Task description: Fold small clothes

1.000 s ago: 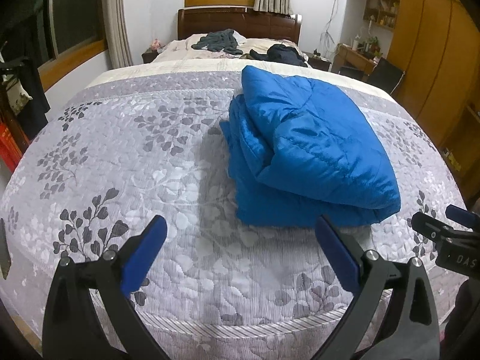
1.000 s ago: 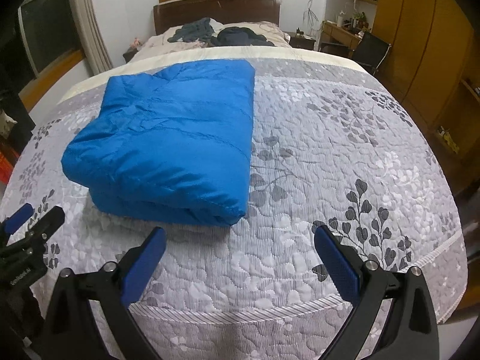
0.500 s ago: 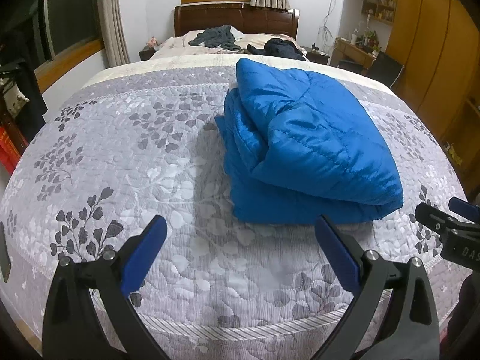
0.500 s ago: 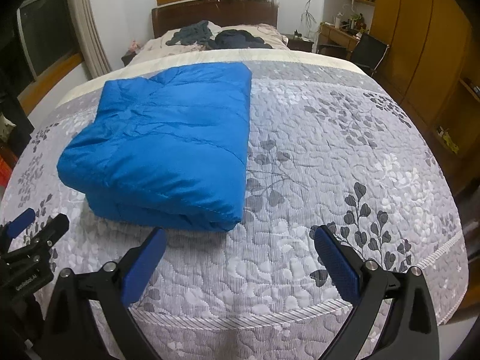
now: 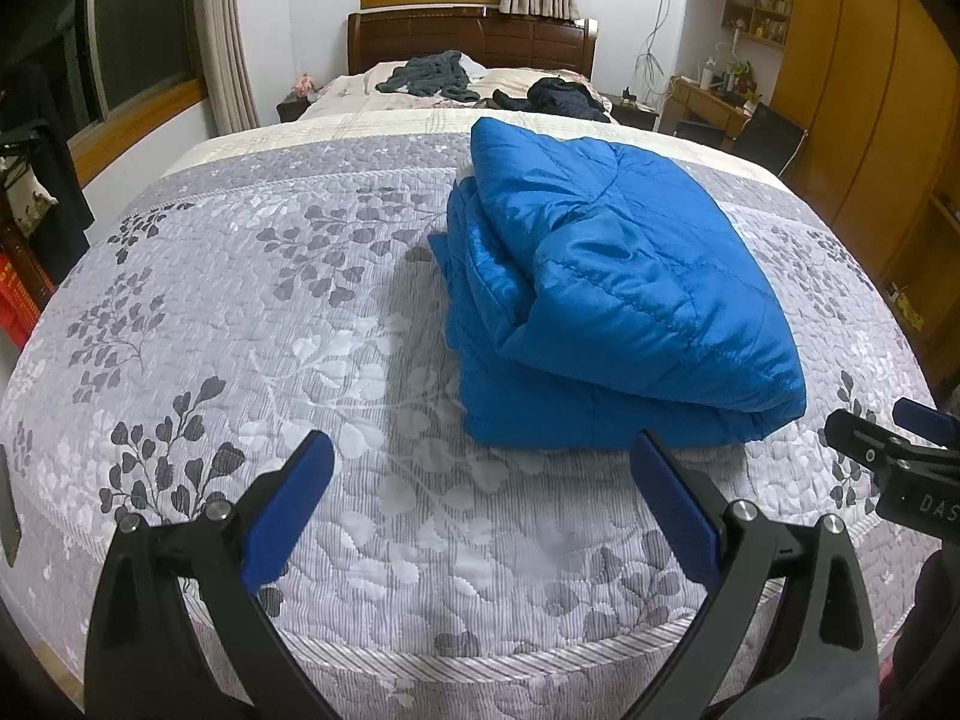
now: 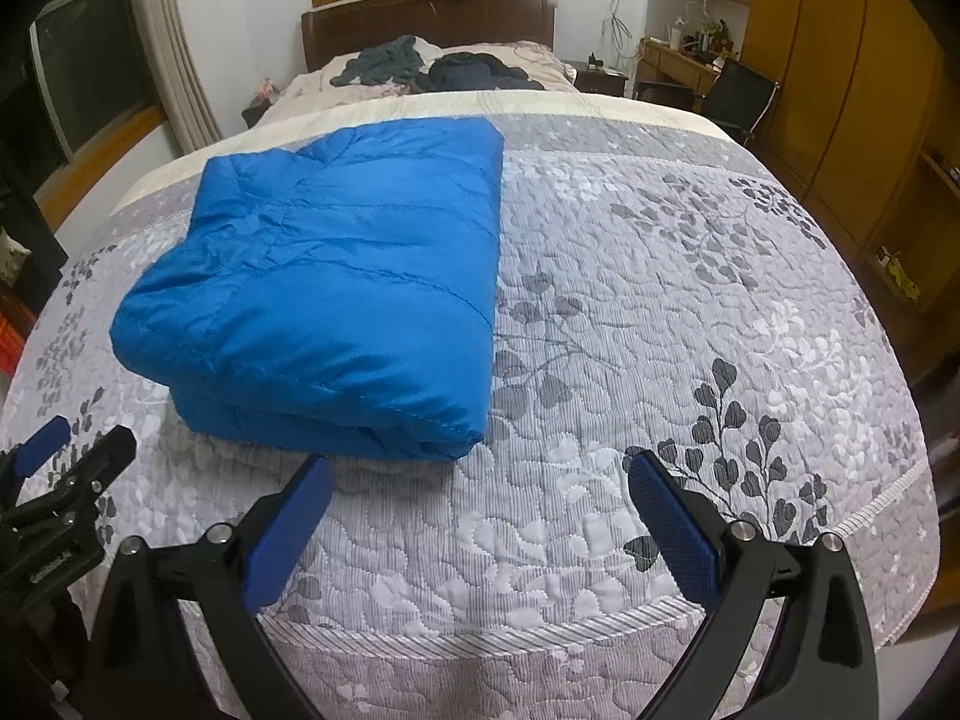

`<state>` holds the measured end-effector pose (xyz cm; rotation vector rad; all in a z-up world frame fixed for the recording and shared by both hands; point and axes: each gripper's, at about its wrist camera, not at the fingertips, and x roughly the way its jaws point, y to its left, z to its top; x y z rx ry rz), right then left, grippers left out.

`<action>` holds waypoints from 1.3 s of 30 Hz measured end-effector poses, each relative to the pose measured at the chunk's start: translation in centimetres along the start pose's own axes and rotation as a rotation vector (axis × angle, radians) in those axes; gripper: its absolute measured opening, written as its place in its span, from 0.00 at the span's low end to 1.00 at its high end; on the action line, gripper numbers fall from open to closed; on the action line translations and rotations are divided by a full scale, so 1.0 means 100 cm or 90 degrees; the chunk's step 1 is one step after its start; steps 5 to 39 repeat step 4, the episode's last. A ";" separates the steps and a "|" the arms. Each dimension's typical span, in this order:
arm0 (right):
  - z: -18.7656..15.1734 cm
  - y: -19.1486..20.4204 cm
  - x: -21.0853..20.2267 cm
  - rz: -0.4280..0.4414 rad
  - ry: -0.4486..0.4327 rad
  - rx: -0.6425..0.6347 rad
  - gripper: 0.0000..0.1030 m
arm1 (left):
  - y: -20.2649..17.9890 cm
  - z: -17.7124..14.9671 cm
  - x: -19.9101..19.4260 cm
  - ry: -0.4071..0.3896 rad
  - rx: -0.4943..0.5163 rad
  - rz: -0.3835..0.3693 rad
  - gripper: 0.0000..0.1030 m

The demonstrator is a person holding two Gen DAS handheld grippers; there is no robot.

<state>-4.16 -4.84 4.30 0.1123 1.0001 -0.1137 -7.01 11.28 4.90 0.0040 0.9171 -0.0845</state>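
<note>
On the bedspread [image 5: 252, 324], folded blue jacket [image 5: 606, 300]

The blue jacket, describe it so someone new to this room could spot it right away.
On the bed's grey leaf-patterned quilt, near its foot end, lies the blue jacket, folded into a thick quilted bundle. The dark clothes by the headboard are loose heaps; it alone is bright blue.

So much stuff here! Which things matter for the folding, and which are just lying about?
Part of the job:
- blue padded jacket, folded on the quilt
- left hand-held gripper, open
- right hand-held gripper, open

Just lying about:
- dark clothes by the headboard
- desk
- wardrobe
</note>
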 end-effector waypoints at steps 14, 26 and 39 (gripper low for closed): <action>0.000 -0.001 0.002 -0.001 0.002 0.002 0.96 | 0.000 0.000 0.000 -0.002 0.001 0.001 0.95; 0.000 -0.001 0.002 -0.001 0.002 0.002 0.96 | 0.000 0.000 0.000 -0.002 0.001 0.001 0.95; 0.000 -0.001 0.002 -0.001 0.002 0.002 0.96 | 0.000 0.000 0.000 -0.002 0.001 0.001 0.95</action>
